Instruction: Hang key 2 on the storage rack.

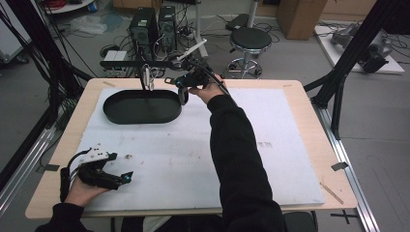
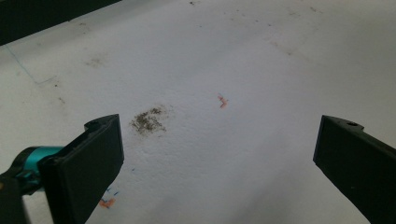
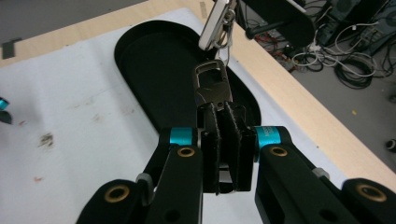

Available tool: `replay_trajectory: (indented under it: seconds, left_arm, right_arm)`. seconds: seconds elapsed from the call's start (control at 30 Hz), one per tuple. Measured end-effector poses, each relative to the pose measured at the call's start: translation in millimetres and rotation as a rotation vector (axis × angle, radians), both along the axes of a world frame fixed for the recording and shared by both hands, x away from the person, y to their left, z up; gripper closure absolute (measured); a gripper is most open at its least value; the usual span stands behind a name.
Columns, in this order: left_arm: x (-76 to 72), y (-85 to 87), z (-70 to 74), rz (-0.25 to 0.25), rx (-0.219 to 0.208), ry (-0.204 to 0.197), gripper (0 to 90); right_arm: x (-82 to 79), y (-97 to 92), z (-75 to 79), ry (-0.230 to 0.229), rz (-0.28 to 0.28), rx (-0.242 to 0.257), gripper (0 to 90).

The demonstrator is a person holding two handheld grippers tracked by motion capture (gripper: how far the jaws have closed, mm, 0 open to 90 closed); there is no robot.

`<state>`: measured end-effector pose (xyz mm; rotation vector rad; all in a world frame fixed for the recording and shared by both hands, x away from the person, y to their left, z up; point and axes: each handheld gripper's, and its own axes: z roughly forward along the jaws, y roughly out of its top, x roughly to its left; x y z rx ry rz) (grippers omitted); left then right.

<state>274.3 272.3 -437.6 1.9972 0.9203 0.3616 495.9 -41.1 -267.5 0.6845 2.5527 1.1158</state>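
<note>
Black and oval, the tray [image 1: 141, 107] lies on the white sheet [image 1: 203, 159] toward the far left part of the wooden table [image 1: 314, 130]. In the right gripper view, the right gripper [image 3: 223, 140] has its fingers [image 3: 211, 144] clenched on a dark metal key clip [image 3: 212, 86], which sticks out past the finger tips above the tray's far end. A small ring [image 3: 227, 18] at the clip's top end links it to a silvery piece [image 3: 214, 21] further up, close to the table's far edge. In the high view, the right gripper [image 1: 183, 86] is held out over the tray's right end by a black-sleeved arm [image 1: 237, 150], and the silvery piece [image 1: 147, 79] hangs just left of it, over the tray's far rim. The left gripper [image 1: 118, 169] rests in the person's hand near the table's front left corner, well apart from the tray. In the left gripper view its fingers [image 2: 91, 163] stand wide apart and released, with nothing between them but the stained white sheet [image 2: 224, 154] and a dark smudge [image 2: 148, 120].
</note>
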Motion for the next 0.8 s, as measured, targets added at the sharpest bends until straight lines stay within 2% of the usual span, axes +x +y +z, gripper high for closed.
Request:
replay_trajectory:
  seconds: [0.13, 0.27, 0.4, 0.5, 0.6, 0.8]
  left_arm:
    - [0.3, -0.5, -0.4, -0.004, 0.004, 0.004, 2.2]
    - [0.7, 0.4, -0.5, 0.0, 0.003, 0.003, 2.2]
    - [-0.9, 2.0, -1.5, 0.012, 0.003, 0.007, 2.2]
    - [-1.5, 4.0, -2.0, 0.02, 0.0, 0.009, 2.2]
    - [-1.4, 6.3, -2.7, 0.029, -0.003, 0.012, 2.2]
    - [-1.1, 7.1, -3.0, 0.035, -0.008, 0.013, 2.2]
  right_arm:
    - [6.1, 4.2, 2.0, -0.017, -0.012, 0.001, 85.5]
    - [11.2, 9.4, 4.2, -0.027, -0.018, 0.024, 85.5]
    - [17.8, 14.8, 3.1, -0.043, -0.02, 0.014, 85.3]
    - [23.0, 17.0, 0.0, -0.045, -0.032, 0.03, 85.3]
    - [29.3, 20.4, -5.6, -0.056, -0.057, 0.015, 85.2]
    - [37.6, 20.5, -13.6, -0.04, -0.094, 0.017, 85.0]
